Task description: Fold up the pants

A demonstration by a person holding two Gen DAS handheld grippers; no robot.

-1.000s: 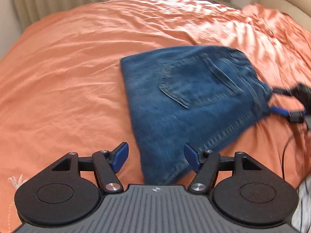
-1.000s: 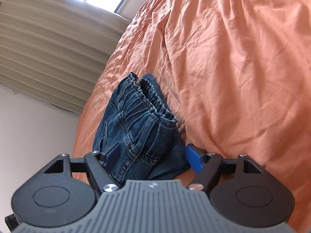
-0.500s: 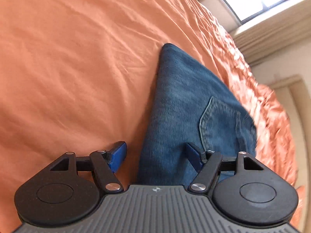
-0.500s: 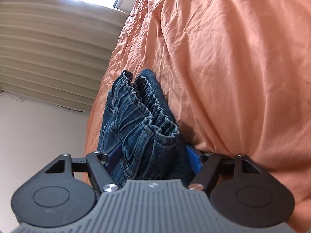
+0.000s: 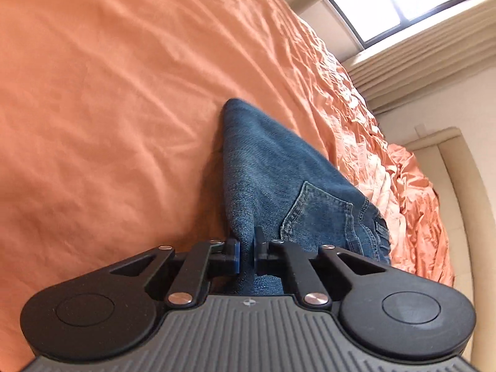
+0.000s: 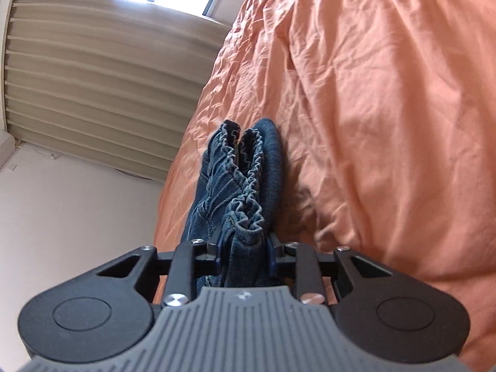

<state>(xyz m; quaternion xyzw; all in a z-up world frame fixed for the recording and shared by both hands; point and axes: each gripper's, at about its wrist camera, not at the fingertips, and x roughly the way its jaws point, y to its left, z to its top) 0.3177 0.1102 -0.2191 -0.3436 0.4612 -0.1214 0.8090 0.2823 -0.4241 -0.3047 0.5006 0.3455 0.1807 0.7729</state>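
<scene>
The left gripper (image 5: 246, 255) has its two fingers squeezed almost together, with a thin fold of the blue jeans (image 5: 272, 179) pinched between the blue pads (image 5: 236, 255). The cloth comes up out of the pinch and runs away from the fingers in a long pointed shape. A back pocket (image 5: 316, 214) with light stitching shows on the right side of the cloth.

The right gripper (image 6: 245, 255) is closed too, but its fingers sit wider apart, because a thick bunch of the jeans (image 6: 238, 179) fills the gap. That bunch is the stretchy waistband (image 6: 248, 186), all ruffled and doubled over. It touches both fingers.

The jeans lie folded on a big orange bed cover (image 5: 124, 93), which is full of small wrinkles. Past the edge of the bed hang pale curtains (image 6: 93, 93). A bright window (image 5: 412, 3) is above them. A cream headboard (image 5: 458, 186) stands at the far right in the left view.
</scene>
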